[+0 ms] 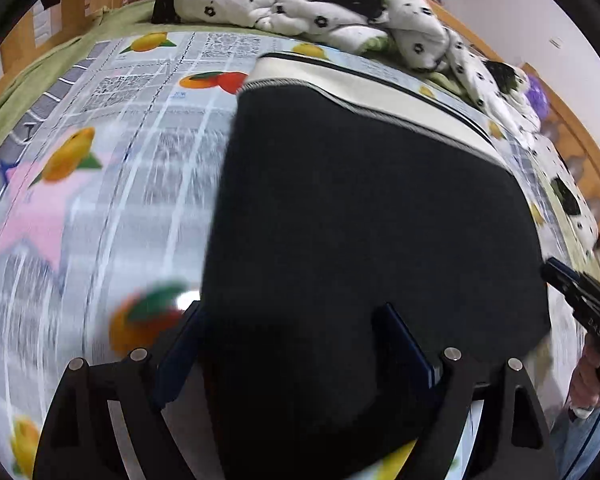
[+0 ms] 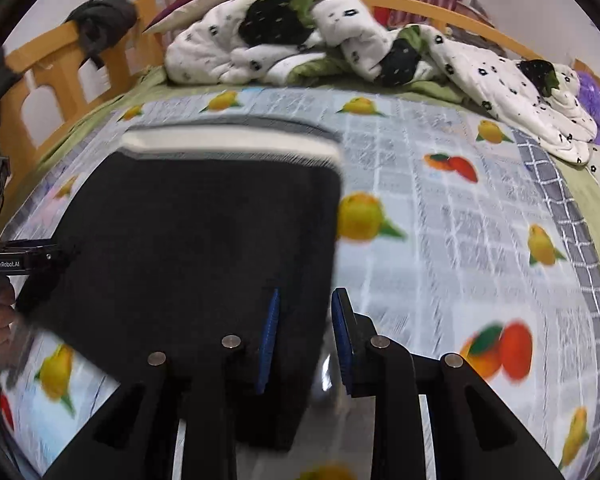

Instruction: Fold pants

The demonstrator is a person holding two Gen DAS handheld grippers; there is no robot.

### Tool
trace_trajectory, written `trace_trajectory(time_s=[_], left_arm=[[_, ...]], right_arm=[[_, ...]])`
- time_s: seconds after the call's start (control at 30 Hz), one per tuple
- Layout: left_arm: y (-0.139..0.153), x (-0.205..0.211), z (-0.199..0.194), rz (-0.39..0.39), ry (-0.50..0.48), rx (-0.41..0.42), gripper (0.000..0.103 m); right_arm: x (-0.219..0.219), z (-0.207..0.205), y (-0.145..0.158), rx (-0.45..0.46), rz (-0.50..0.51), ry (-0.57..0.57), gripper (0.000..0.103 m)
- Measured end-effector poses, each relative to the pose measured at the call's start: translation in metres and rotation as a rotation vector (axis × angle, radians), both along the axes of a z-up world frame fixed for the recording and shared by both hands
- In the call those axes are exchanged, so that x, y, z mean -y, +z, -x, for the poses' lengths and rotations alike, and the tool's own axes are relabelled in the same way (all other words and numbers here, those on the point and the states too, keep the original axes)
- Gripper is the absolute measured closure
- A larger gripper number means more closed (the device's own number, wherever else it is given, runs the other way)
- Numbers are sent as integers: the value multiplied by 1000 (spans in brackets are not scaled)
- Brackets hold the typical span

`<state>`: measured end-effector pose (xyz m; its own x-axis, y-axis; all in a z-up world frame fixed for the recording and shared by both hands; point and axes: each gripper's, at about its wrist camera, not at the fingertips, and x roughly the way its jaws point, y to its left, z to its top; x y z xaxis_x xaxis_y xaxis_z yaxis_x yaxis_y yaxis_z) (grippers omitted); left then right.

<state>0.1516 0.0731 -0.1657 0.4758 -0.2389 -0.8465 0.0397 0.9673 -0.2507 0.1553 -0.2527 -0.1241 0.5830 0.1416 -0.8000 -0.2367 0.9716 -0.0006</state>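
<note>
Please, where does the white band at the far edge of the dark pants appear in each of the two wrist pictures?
Left wrist view: the white band runs from upper centre down to the right, along the far edge of the dark pants.
Right wrist view: the white band lies level, left of centre in the upper half, blurred.
Shared landmark: the crumpled white quilt with black flowers lies behind the band in both views.

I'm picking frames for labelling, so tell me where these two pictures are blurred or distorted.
Left wrist view: fruit-print sheet smeared by motion at lower left, black pants fairly sharp at the waistband, strong fisheye bulge. Right wrist view: pants' waistband and the sheet nearby streaked, quilt behind clearer.
</note>
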Motion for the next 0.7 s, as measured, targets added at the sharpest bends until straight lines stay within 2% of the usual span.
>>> trace_trajectory(time_s=[0.13,0.23,0.33,0.37,0.47,0.53,0.7], left_arm=[[2,7,40,-40,-38,5,17],[1,2,66,-34,-56,2,17],[-3,-7,90,-105,-4,26,17],[-4,-10,98,-150,20,40,17],[-6,-12,108,-226,42,58,18],[-6,-11,111,-266,52,70,23],[-1,-11,101,-264,68,90,49]], right_arm=[[-10,30,-3,-2,13,-9,76],[-14,41,-6,-35,-14,-12,76],[-21,51,-6,-33,-19,-14,76],[-23,54,-4,-27,-20,-9,76],[-30,64,0,-9,-27,7,76],[-31,67,1,-1,-23,0,76],[-29,66,1,4,-18,-16,76]])
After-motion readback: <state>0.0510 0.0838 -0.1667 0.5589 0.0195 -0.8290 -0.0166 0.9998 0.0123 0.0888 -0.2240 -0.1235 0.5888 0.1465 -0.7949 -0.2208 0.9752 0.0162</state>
